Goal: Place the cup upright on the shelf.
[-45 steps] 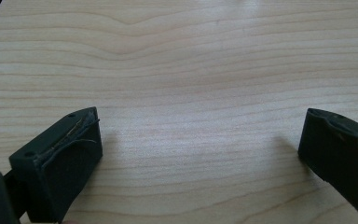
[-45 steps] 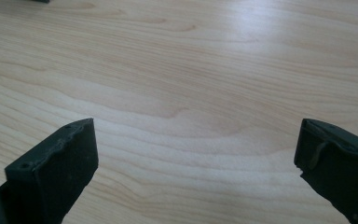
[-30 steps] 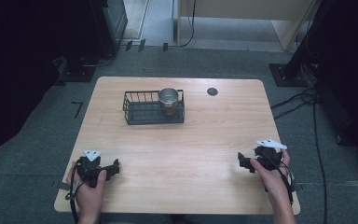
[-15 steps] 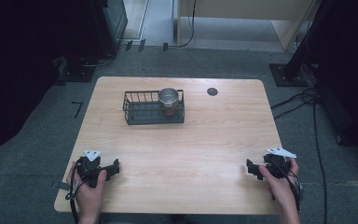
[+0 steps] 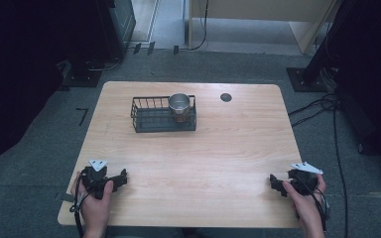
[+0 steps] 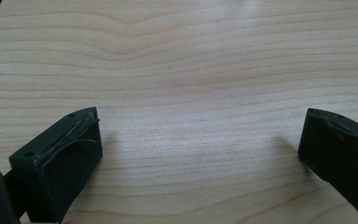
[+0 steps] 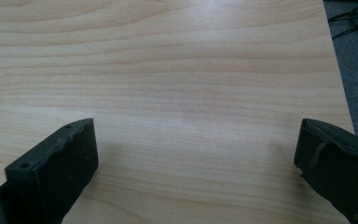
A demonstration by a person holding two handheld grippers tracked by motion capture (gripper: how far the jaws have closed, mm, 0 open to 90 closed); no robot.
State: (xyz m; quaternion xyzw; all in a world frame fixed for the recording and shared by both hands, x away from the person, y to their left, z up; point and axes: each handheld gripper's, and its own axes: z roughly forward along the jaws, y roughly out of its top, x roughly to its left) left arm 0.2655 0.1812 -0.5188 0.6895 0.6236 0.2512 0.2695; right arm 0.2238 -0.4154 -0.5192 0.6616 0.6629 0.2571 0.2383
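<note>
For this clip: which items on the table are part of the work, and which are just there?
In play: metal cup standing in the wire basket; left tongs and right tongs, both open, resting near the table's front edge.

Incidental: dark round grommet; floor cables.

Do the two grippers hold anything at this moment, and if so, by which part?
Nothing is held. The left gripper and the right gripper both stand open over the bare table.

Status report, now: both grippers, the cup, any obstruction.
Left gripper open, right gripper open, both low at near edge. Metal cup upright inside wire basket. Nothing between.
</note>
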